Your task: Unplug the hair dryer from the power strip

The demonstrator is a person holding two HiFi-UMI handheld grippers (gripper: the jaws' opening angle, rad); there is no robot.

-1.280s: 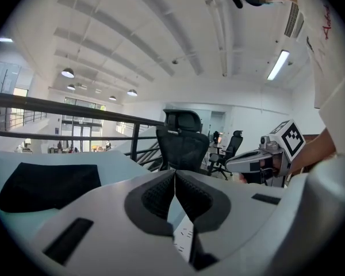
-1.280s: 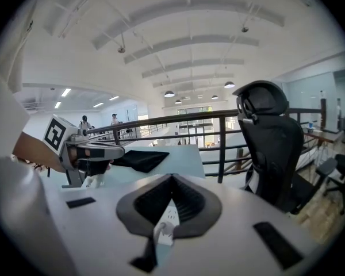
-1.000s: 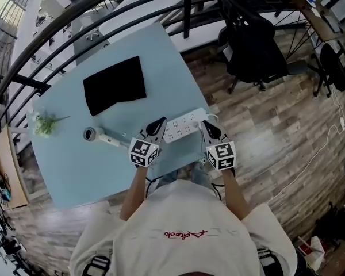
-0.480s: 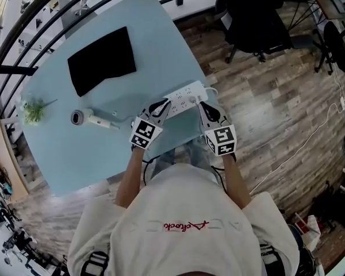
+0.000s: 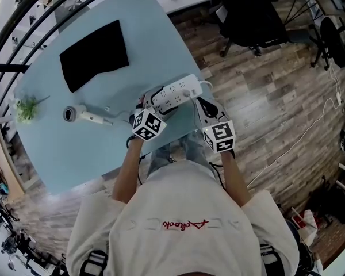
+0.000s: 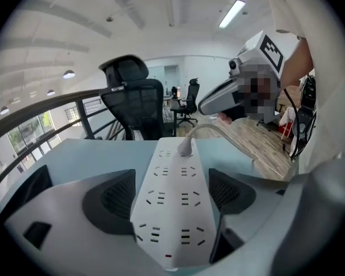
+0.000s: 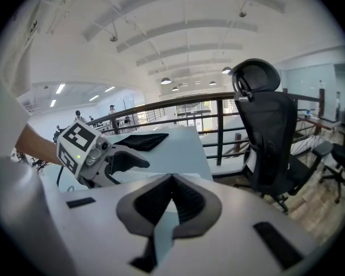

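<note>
A white power strip lies near the front right edge of the light blue table. My left gripper has its jaws opening, and the strip runs between them; the pads do not press on it. A white cable leaves the strip's far end and goes off to the right. The white hair dryer lies on the table left of my left gripper. My right gripper is shut and empty at the table edge, just right of the strip; its pads touch each other.
A black cloth lies at the back of the table and a small green plant at its left edge. A black office chair stands on the wooden floor beyond the table corner. A dark railing runs behind.
My left gripper has come down and rolled over the strip's near end, and its jaws have gone from shut to wide apart around it. The right gripper has barely moved.
</note>
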